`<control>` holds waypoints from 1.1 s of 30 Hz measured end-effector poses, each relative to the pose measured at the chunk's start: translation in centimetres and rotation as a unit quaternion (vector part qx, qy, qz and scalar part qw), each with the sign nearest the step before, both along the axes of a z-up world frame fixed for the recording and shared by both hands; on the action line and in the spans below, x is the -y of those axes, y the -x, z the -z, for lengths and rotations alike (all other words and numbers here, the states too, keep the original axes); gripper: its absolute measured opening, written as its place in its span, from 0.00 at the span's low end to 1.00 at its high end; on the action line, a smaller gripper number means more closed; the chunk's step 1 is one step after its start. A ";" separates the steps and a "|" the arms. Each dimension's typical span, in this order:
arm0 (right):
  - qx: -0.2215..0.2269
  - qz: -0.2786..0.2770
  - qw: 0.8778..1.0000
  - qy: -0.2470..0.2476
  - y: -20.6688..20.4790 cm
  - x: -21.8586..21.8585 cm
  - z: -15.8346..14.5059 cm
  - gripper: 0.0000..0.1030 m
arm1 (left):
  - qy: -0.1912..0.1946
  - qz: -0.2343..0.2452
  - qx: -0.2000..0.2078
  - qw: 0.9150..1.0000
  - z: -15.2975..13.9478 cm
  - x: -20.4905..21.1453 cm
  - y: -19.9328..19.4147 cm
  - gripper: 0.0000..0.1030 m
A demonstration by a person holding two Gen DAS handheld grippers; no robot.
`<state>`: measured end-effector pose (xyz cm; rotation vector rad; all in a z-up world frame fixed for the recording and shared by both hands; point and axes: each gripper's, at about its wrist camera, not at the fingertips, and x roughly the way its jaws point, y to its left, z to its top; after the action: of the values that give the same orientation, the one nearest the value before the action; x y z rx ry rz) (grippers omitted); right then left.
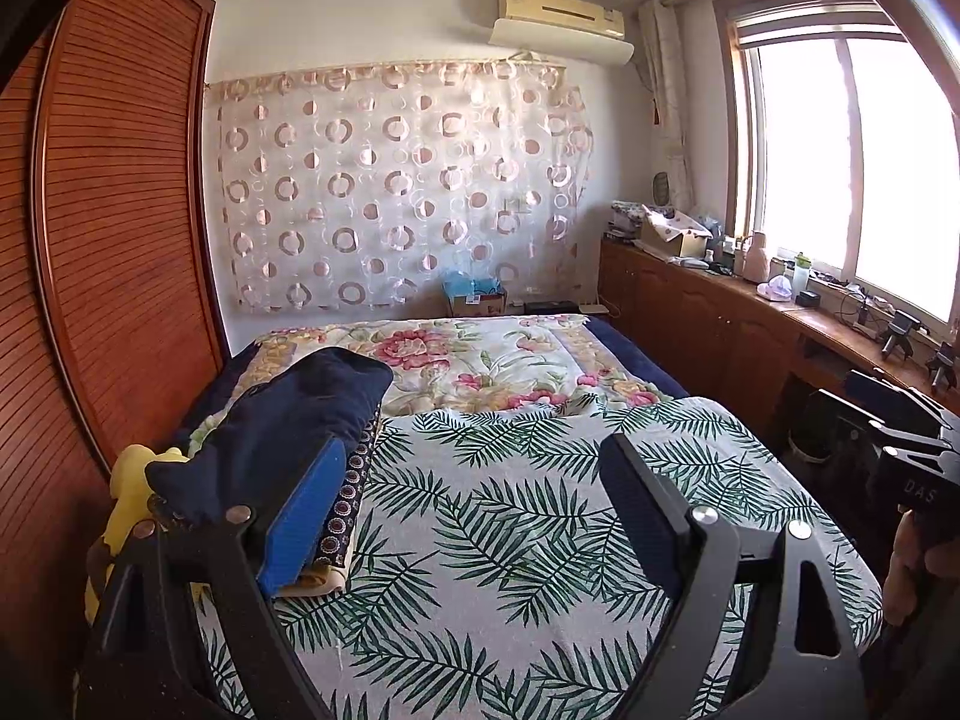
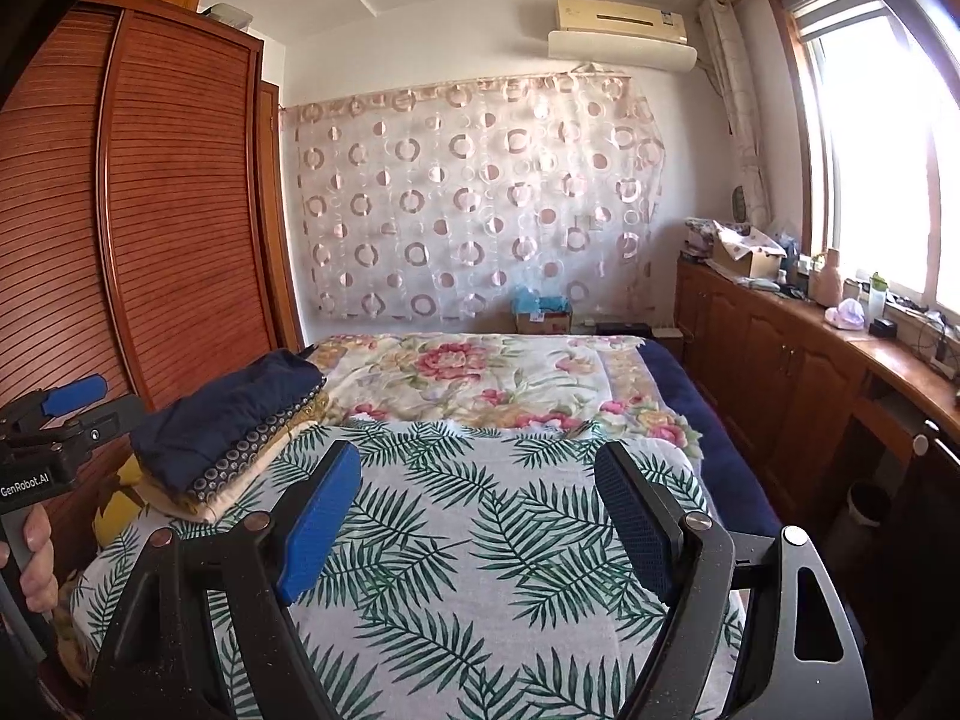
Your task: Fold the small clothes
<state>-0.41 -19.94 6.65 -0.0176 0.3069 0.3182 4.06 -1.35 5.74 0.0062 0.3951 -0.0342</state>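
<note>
Stack of folded clothes point(image 2: 231, 444) sits at the bed's point(image 2: 480, 540) left edge, left of both grippers, long axis running away toward the headboard. Left gripper point(image 1: 474, 510) is the nearer, its left pad just beside the pile; right gripper point(image 2: 480, 516) hangs farther right. Both jaws gape empty.

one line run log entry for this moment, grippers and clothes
left gripper: open, empty | right gripper: open, empty | folded clothes stack: left side of bed, navy on top | leaf-print sheet: bare
</note>
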 end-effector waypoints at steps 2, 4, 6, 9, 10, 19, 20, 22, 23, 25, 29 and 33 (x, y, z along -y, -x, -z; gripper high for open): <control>0.000 0.001 1.000 0.000 0.0 0.0 0.0 0.79 | 0.000 0.000 0.000 1.000 0.0 0.0 0.0 0.84; 0.000 0.000 1.000 0.000 -0.2 0.1 0.0 0.79 | 0.000 0.001 0.000 1.000 0.0 -0.1 0.0 0.84; 0.000 0.000 1.000 0.000 -0.2 0.2 0.0 0.80 | 0.001 0.001 0.000 1.000 0.0 -0.1 0.0 0.84; -0.001 -0.002 1.000 0.002 -0.2 0.3 0.0 0.80 | 0.000 0.001 0.000 1.000 0.0 -0.1 0.0 0.84; -0.001 -0.002 1.000 0.002 -0.2 0.3 0.1 0.80 | 0.000 0.001 0.000 1.000 0.1 -0.1 0.0 0.84; 0.000 0.002 1.000 0.005 -0.4 0.7 0.2 0.79 | -0.001 0.000 0.001 1.000 0.1 0.0 0.0 0.84; 0.001 0.003 1.000 0.005 -0.4 0.7 0.2 0.79 | -0.001 0.000 0.001 1.000 0.1 0.0 0.1 0.84; 0.000 0.002 1.000 0.005 -0.4 0.8 0.3 0.80 | -0.001 -0.001 0.001 1.000 0.1 0.0 0.2 0.84; 0.000 0.003 1.000 0.005 -0.5 0.8 0.3 0.80 | -0.001 -0.001 0.002 1.000 0.1 0.0 0.2 0.84; 0.000 0.002 1.000 0.005 -0.6 0.9 0.2 0.80 | -0.001 0.000 0.001 1.000 0.1 0.0 0.2 0.84; 0.000 0.001 1.000 0.005 -0.6 1.0 0.2 0.79 | 0.000 0.000 0.002 1.000 0.1 0.0 0.2 0.84; 0.000 0.001 1.000 0.005 -0.4 0.9 0.3 0.79 | -0.001 -0.001 0.003 1.000 0.0 0.0 0.3 0.84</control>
<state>0.01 -20.87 6.32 -0.0274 0.3088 0.3151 3.80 -1.30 5.72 0.0070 0.3897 -0.0322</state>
